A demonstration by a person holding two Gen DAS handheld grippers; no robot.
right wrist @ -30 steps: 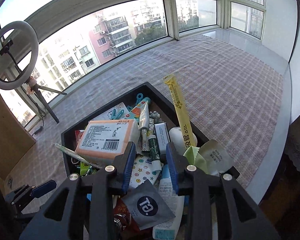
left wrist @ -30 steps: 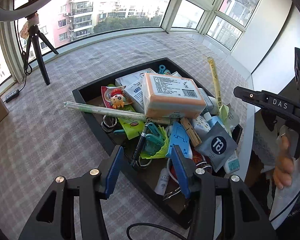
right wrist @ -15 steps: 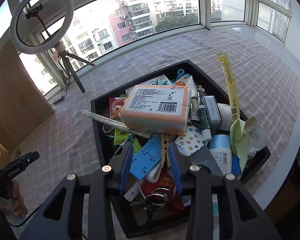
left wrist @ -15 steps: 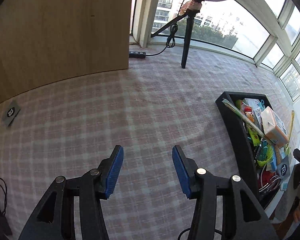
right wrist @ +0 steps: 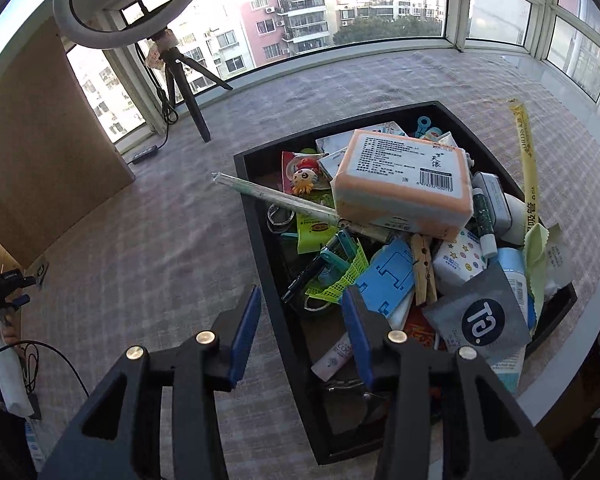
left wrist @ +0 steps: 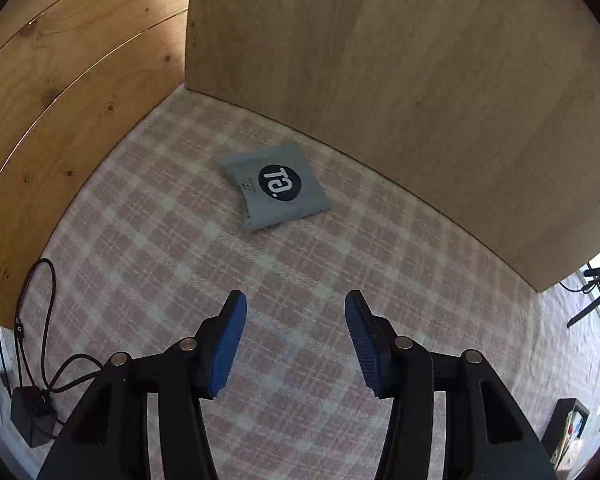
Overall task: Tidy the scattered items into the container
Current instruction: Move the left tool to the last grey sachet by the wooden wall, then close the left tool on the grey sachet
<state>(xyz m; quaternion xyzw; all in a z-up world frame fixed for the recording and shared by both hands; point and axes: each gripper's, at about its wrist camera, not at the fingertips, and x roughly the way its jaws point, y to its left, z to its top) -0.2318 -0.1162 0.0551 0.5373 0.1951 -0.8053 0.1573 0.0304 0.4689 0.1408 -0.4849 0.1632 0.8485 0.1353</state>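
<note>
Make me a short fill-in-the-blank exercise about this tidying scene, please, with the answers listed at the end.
1. The left gripper points at a grey sachet lying on the ____ cloth.
2. The black tray holds a pile topped by a large ____ and white pack.
3. The right gripper hangs over the tray's near edge with its jaws ____.
4. A ring light stands on a ____ by the window.

Answers: checked; orange; open; tripod

A grey sachet (left wrist: 275, 185) on the checked cloth carries a black disc reading "Ta."; a second grey sachet (right wrist: 478, 314) in the tray shows that mark too. The orange-edged pack (right wrist: 404, 181) bears a barcode.
</note>
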